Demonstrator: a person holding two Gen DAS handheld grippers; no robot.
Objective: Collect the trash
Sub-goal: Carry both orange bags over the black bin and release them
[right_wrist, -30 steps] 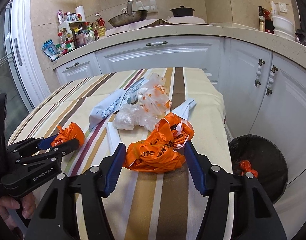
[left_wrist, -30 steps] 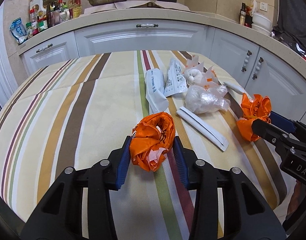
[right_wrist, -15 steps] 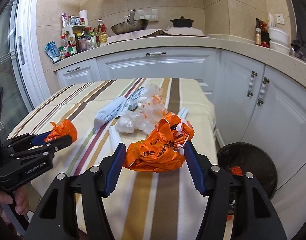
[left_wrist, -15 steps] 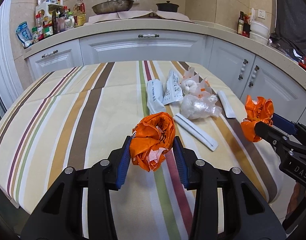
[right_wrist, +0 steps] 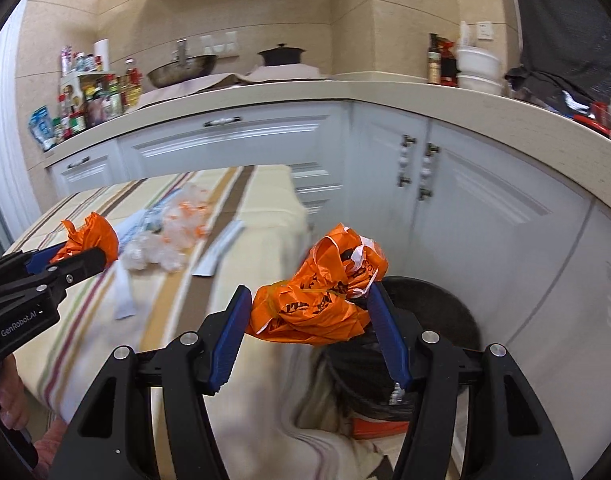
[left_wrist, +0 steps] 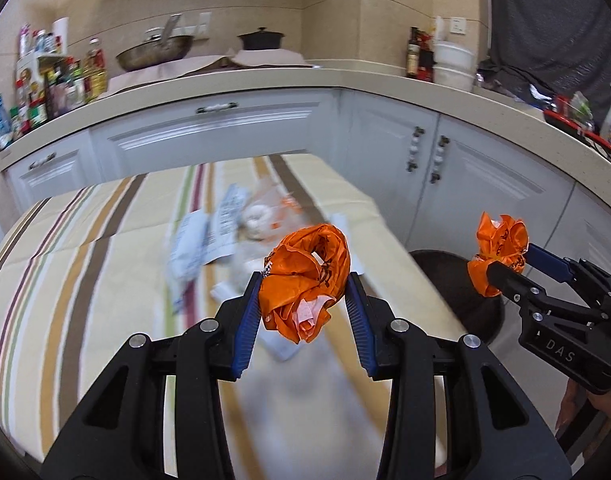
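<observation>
Right wrist view: right gripper, clamping an orange bag, had swung off the desk above the bin at 5 o'clock; left gripper with its orange wad trailed. Drop looked imminent.

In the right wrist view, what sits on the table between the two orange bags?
Between the left tool's orange bag and the right tool's orange bag lie clear crumpled plastic and a white strip.

Left gripper angled downward, blue pads clamped on a crumpled orange plastic bag. Right gripper likewise tilted down, jaws pinched on a second orange plastic bag. Fingers of a hand wrap the left gripper's handle.
</observation>
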